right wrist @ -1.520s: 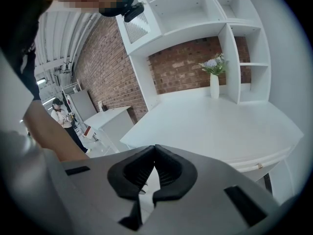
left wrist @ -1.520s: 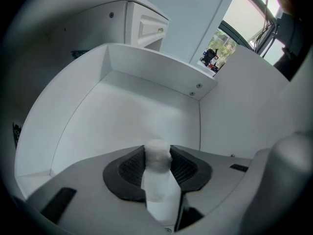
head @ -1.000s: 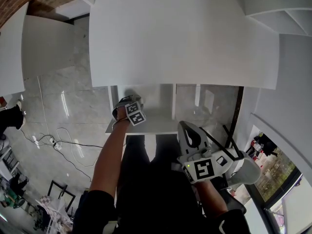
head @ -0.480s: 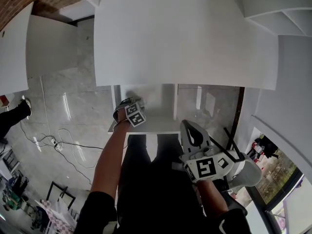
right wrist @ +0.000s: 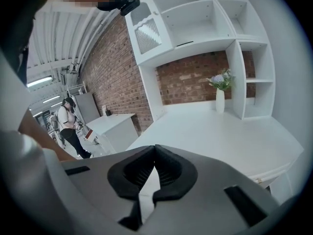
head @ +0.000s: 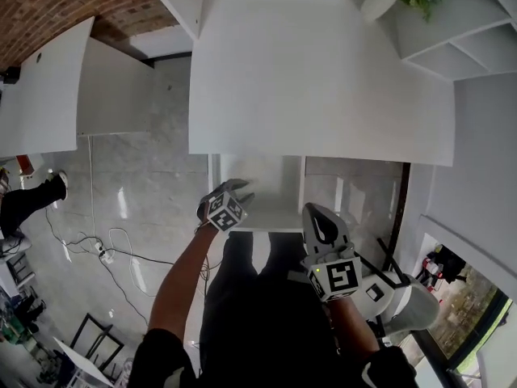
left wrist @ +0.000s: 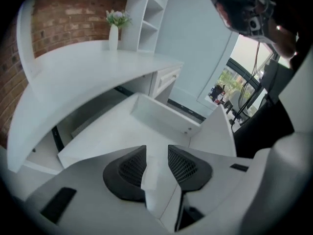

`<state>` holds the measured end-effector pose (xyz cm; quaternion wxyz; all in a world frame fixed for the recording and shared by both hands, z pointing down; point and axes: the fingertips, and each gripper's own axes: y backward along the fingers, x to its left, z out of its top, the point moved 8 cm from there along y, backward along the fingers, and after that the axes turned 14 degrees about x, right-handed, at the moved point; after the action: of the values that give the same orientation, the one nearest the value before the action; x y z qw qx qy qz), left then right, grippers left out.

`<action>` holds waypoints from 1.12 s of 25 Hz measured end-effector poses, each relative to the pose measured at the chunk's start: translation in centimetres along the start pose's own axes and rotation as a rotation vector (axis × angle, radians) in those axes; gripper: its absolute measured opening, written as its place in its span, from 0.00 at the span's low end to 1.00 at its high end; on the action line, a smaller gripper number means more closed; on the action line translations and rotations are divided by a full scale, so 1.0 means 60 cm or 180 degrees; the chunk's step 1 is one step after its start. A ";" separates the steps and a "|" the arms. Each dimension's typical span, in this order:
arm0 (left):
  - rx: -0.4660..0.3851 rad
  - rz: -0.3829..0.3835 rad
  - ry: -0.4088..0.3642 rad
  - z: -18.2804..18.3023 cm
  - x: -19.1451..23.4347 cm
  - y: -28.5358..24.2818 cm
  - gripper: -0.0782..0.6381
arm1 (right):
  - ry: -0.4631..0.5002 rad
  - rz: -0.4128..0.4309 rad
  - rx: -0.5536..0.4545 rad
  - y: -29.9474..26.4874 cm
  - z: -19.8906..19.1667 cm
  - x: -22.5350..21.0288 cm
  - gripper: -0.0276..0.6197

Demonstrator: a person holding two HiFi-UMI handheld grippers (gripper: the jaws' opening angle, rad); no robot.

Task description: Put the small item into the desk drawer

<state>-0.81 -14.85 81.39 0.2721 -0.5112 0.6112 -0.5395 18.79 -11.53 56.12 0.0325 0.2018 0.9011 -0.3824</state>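
Starting at your left gripper [left wrist: 157, 149], its fingers [left wrist: 126, 169] stand part-way apart, having just been closing in from a wider spread. What looks like the small item [left wrist: 149, 173], a pale white piece, shows in the gap close against one pad. It is white on white, so you cannot tell whether it sits between the pads or lies on the drawer's floor beneath. Your right gripper [right wrist: 155, 151] has its fingers [right wrist: 172, 173] drawn together at the tips with nothing between them. Beyond the left fingers the drawer [left wrist: 164, 115] is pulled out from under the bench [left wrist: 83, 67], its floor plain white and its front panel carrying small fixings on the inner face. Your head view sets the left gripper over that open drawer and the right gripper nearer your body, off to the right, but it is too distant to pick out anything inside the drawer. Your right gripper view misses the drawer and gives the bench top, a white vase [right wrist: 220, 101] holding flowers, the shelves [right wrist: 195, 18] above, a brick wall [right wrist: 110, 67] and a person [right wrist: 68, 126] standing by a second white bench [right wrist: 115, 126].
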 end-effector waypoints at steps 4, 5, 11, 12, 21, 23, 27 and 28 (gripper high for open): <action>-0.0472 0.0041 0.0243 -0.002 -0.029 0.087 0.27 | 0.0081 -0.0007 -0.0065 0.020 0.012 0.021 0.06; -0.0594 0.0040 0.0336 -0.003 -0.033 0.107 0.26 | 0.0099 -0.0011 -0.0082 0.025 0.017 0.026 0.06; -0.1181 0.0192 0.0631 0.003 -0.055 0.232 0.19 | 0.0153 -0.0036 -0.0190 0.060 0.041 0.063 0.06; -0.1307 0.0224 0.0648 0.005 -0.060 0.253 0.18 | 0.0176 -0.0036 -0.0219 0.066 0.045 0.069 0.06; -0.2304 0.0916 0.0769 0.011 -0.102 0.463 0.14 | 0.0336 -0.0083 -0.0495 0.106 0.091 0.120 0.06; -0.2511 0.1087 0.0806 0.014 -0.114 0.510 0.14 | 0.0334 -0.0078 -0.0552 0.112 0.099 0.129 0.06; -0.2887 0.1336 0.0900 0.019 -0.144 0.591 0.14 | 0.0311 -0.0047 -0.0628 0.126 0.109 0.148 0.06; -0.3012 0.1397 0.0944 0.021 -0.152 0.611 0.14 | 0.0315 -0.0040 -0.0646 0.130 0.112 0.153 0.06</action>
<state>-8.82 -10.84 44.69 0.0293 -0.3566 0.9116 -0.2023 12.75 -8.28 44.15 0.0058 0.2104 0.9369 -0.2790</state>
